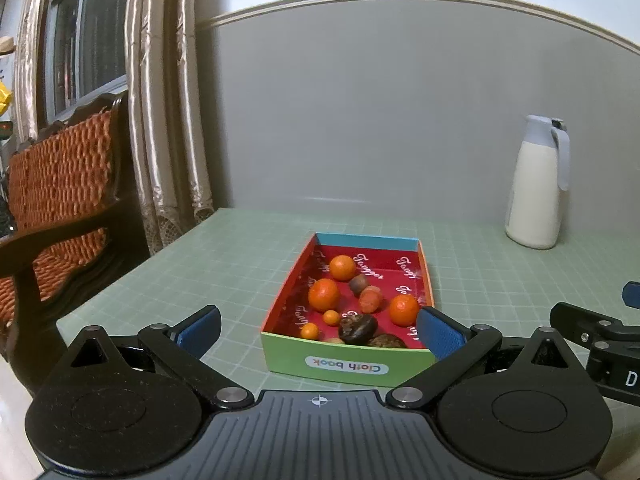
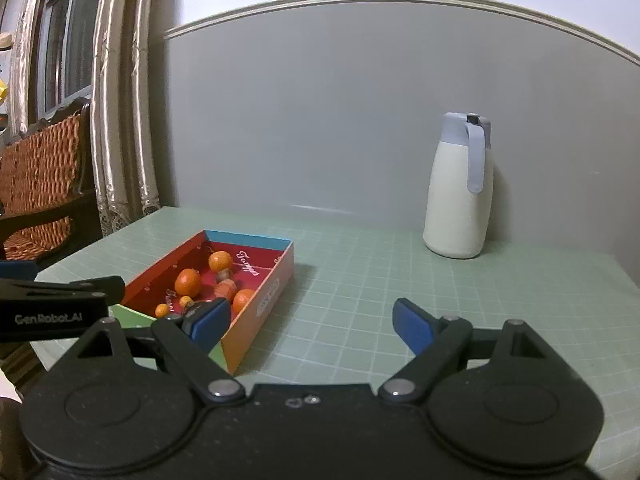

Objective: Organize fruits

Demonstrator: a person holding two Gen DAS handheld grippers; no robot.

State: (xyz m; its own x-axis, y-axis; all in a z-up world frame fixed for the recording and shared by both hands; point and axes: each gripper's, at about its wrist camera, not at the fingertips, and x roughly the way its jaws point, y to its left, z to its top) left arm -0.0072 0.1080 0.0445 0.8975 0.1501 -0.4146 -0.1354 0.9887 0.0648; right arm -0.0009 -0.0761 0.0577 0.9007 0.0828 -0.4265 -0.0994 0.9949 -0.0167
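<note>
Both grippers, L [image 1: 318, 330] & R [image 2: 310, 324], are held tilted slightly down w/ fingers spread wide, nothing gripped; fruit box [image 1: 347, 366] is laid on bench [image 1: 200, 264], long axis toward wall.

We are in a lived-in home room, likely a dining or sitting corner. A window [image 1: 86, 36] hung with shiny satin curtains [image 1: 164, 96], a carved dark-wood chair [image 1: 60, 200] with an orange woven cushion, and a white thermos jug [image 2: 460, 192] standing on a table [image 2: 400, 300] covered by a pale green grid mat against a grey panelled wall tell us so.
</note>
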